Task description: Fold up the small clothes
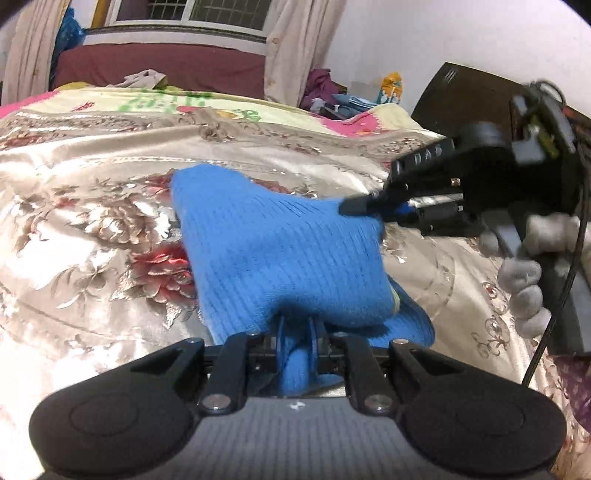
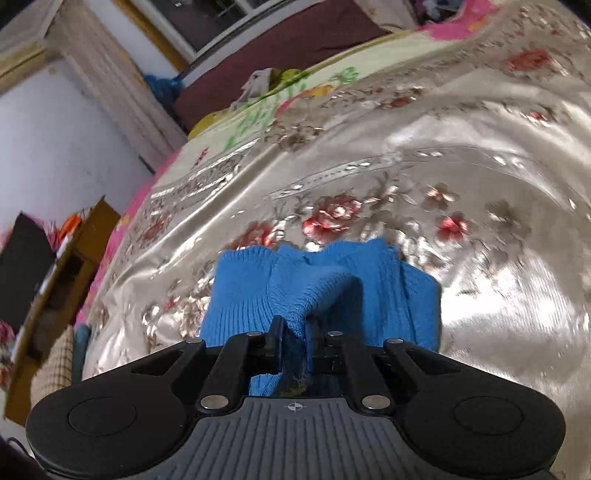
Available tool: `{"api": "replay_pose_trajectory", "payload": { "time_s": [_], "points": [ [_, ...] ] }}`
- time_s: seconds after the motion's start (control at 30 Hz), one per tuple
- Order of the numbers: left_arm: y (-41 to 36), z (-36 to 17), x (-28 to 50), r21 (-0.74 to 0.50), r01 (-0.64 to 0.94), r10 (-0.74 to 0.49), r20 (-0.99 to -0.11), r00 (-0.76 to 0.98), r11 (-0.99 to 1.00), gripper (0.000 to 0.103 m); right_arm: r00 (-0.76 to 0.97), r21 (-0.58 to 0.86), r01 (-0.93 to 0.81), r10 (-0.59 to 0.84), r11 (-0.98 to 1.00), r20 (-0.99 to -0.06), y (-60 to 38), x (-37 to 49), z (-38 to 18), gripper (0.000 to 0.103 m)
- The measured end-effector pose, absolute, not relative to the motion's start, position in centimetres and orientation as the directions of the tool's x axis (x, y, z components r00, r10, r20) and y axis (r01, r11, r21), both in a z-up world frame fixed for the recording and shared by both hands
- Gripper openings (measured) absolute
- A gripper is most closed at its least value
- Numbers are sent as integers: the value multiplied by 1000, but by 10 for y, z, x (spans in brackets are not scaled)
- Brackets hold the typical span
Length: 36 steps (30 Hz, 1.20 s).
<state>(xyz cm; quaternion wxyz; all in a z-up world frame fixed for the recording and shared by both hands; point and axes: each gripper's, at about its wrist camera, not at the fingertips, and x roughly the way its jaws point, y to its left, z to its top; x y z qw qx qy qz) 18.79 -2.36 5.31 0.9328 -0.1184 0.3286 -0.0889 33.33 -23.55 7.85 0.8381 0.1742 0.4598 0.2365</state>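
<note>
A small blue ribbed knit garment lies partly lifted over a shiny floral bedspread. My left gripper is shut on its near edge, a bunch of blue knit pinched between the jaws. In the left wrist view my right gripper comes in from the right, held by a white-gloved hand, and is shut on the garment's right corner. The right wrist view shows that gripper clamped on a fold of the blue garment, which drapes forward onto the bedspread.
A dark wooden cabinet stands at the bed's right side. Loose clothes pile up at the far right, with a window and curtains behind. A cardboard box and dark screen sit left of the bed.
</note>
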Motion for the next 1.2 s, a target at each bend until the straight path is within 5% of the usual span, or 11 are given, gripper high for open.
{"api": "replay_pose_trajectory", "payload": {
  "time_s": [0.07,0.17,0.23,0.27,0.87,1.03,1.2],
  "points": [
    [-26,50,190,-272,93,-248,-619,745,958,19,407,459,-207,503,864,-763,-225,341,57,16],
    [-27,43,196,-243,104,-243,-659,712,964,20,434,456,-208,500,865,-750,-217,337,60,29],
    [-25,43,194,-252,112,-254,-652,714,961,20,439,510,-215,549,833,-711,-221,337,64,72],
    [-24,44,192,-254,115,-257,-647,717,960,21,445,523,-226,564,822,-695,-222,338,66,79],
    [-19,44,189,-272,133,-283,-643,711,953,22,327,554,-287,623,782,-711,-223,350,61,78],
    [-19,43,189,-262,140,-282,-646,709,955,22,254,748,-211,774,629,-580,-244,341,43,79],
    [-21,44,192,-255,140,-278,-653,705,957,22,216,784,-207,809,585,-546,-244,338,33,79]
  ]
}}
